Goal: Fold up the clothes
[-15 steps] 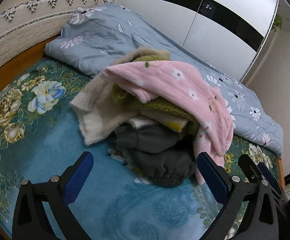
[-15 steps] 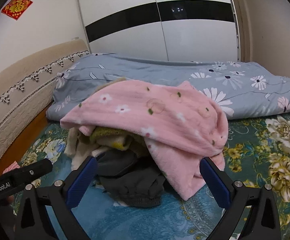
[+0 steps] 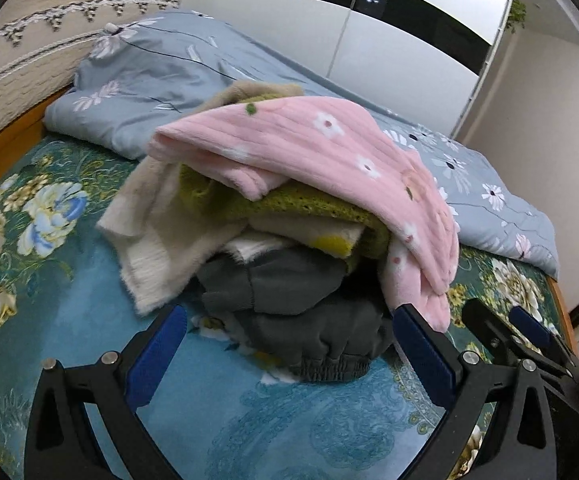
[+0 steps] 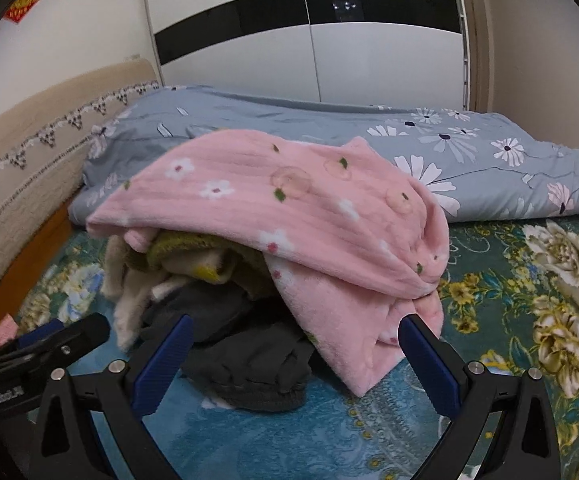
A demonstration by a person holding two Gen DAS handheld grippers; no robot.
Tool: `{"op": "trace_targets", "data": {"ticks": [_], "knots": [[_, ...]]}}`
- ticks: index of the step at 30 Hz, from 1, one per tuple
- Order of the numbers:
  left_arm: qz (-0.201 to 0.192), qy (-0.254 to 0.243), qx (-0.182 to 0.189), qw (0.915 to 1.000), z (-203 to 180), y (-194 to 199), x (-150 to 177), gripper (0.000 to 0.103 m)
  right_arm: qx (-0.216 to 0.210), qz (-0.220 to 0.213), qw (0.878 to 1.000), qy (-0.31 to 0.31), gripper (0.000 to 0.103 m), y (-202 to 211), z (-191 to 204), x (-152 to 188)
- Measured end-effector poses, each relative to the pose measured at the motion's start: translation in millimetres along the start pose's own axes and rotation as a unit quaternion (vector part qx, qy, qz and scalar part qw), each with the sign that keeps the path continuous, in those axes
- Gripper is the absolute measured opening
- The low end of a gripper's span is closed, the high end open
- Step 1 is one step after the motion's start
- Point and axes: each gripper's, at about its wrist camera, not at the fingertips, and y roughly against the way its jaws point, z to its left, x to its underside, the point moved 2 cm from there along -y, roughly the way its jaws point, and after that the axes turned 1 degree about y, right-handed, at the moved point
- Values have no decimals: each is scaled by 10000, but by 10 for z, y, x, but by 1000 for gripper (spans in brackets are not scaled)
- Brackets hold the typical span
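clothes pile (image 3: 289, 216) on bed, both grippers open-fingered

A pink flowered garment (image 4: 289, 216) tops olive-green (image 3: 289, 204), cream (image 3: 157, 248) and dark grey clothes (image 3: 297, 320) on a teal floral bedspread (image 4: 529, 280), beside a grey-blue daisy-print quilt (image 4: 469, 160).

I'm at a bed with a teal floral bedspread (image 4: 529, 280); a grey-blue daisy duvet (image 4: 469, 160) lies along its far edge. Beige padded headboard (image 4: 29, 140) left, white wardrobe (image 4: 369, 60) with a black band behind, red wall decoration (image 4: 27, 0) top left.
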Motion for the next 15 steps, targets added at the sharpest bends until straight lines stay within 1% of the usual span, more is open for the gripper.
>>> {"op": "trace_targets", "data": {"ticks": [3,6,10,13,15], "knots": [[-3,-64,-20,10000,2,-65,-5,103,12,90,9999,-71,103,-73,-17,10],[58,28,0,10000,46,-103,-12,103,1,157,9997,-206,103,-132,-34,36],[143,90,-33,9999,77,-133,-13,103,22,249,9995,-216,103,-158,-26,40],[176,133,-46,9997,96,-142,-25,103,59,229,9995,-194,103,-138,-24,26],[153,181,-70,9997,100,-135,-55,103,-16,210,9995,-252,103,-128,-33,9]]}}
